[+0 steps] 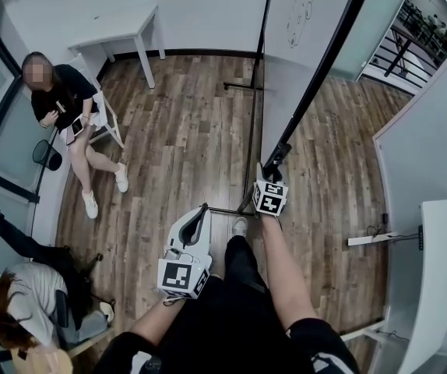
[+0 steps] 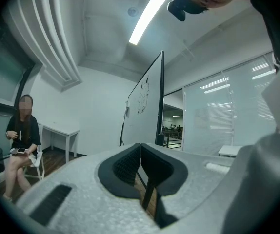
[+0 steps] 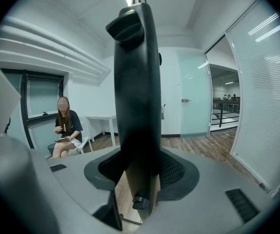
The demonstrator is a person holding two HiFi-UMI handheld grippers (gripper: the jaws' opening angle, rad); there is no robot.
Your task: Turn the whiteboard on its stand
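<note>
Gripping the whiteboard (image 1: 295, 49) at the near end of its dark frame: right gripper (image 1: 273, 164) is clamped there, arm stretched forward from the body. Right gripper view confirms it. Both jaws press on the black frame bar (image 3: 139, 82), one pad on each side, with the bar running upright through the middle of the view. A small knob (image 3: 140, 202) shows at the bar's lower end, just below the pads.

Reason for the hold, as judged: the board turns on its stand (image 1: 256, 92), so a clamp out at the frame edge should give good leverage for swinging it round. From above, the frame reads as a dark diagonal line running from upper right down to the gripper.

Left gripper (image 1: 200, 211) hangs low in front of the person's left leg, well apart from board and stand. Left gripper view: jaws pressed together, pad faces meeting, nothing between them; the whiteboard shows beyond. Probably held back to stay out of the swing.

Board location: mid-room on the wooden floor (image 1: 184, 123), stand foot bars flat on the planks, just ahead of the person's foot. Seated person (image 1: 64, 100) by the left wall, well apart from the board.
</note>
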